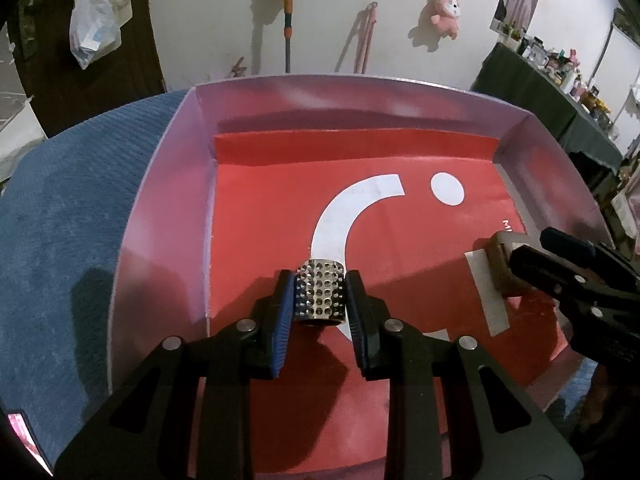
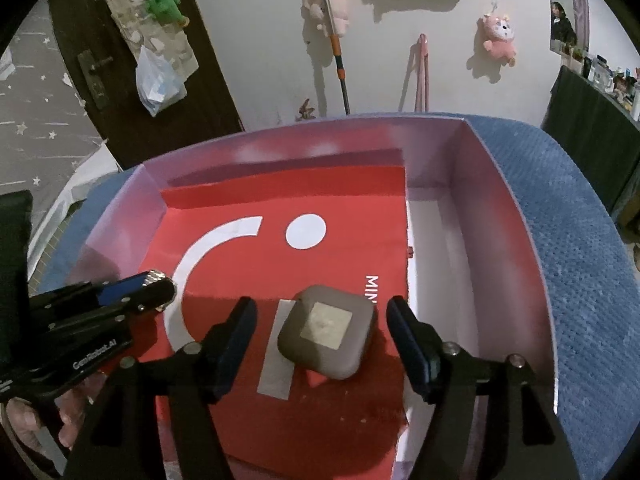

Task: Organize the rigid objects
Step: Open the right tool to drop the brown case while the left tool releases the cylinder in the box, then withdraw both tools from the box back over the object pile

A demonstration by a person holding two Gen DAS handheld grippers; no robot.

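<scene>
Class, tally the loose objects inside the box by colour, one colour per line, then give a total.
Silver: 1, the studded metal cylinder pinched in the left gripper
Grey-brown: 1, the rounded square case lying between the open fingers of the right gripper
Total: 2

Lived-in home room, cluttered; white wall [image 2: 260, 40] hung with pink plush toys [image 2: 498, 38] and a mop [image 2: 338, 56]; dark wooden door [image 2: 100, 80] with a plastic bag [image 2: 156, 80] hanging on it; green-covered side table [image 1: 548, 92] crowded with bottles and knick-knacks; blue corduroy cushion [image 1: 72, 220] under the box [image 1: 168, 200].
</scene>
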